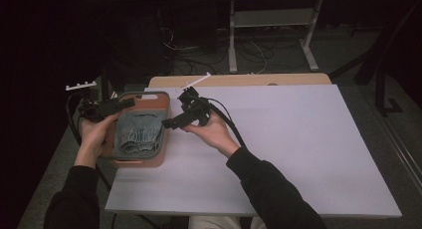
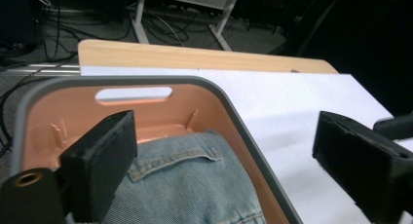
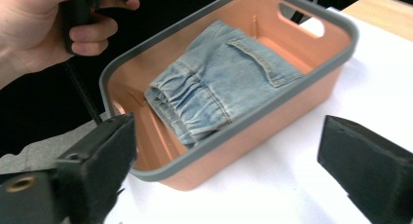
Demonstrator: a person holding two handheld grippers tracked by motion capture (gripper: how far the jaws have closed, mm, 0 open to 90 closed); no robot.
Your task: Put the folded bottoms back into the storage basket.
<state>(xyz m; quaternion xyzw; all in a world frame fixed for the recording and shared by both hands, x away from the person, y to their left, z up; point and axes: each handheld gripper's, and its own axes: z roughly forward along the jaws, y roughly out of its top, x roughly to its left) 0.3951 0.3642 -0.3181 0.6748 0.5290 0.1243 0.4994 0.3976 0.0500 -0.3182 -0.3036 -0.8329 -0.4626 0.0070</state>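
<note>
An orange basket (image 1: 149, 102) with a grey rim stands at the left end of the white table top. Folded blue jeans (image 1: 138, 132) lie flat inside it. My left gripper (image 1: 124, 103) hovers over the basket's far left part, open, with nothing between its jaws. In the left gripper view the gripper (image 2: 226, 136) straddles the basket (image 2: 73, 107) rim above the jeans (image 2: 195, 185). My right gripper (image 1: 169, 123) is open beside the basket's right wall. In the right gripper view the gripper (image 3: 229, 141) faces the basket (image 3: 292, 100) and jeans (image 3: 219, 83) from outside.
The white board (image 1: 298, 149) stretches wide to the right of the basket. A wooden table edge (image 1: 239, 79) shows behind it. Beyond are a dark floor with cables and a metal stand (image 1: 268, 20). The hand (image 3: 39, 34) holding the left gripper is beside the basket.
</note>
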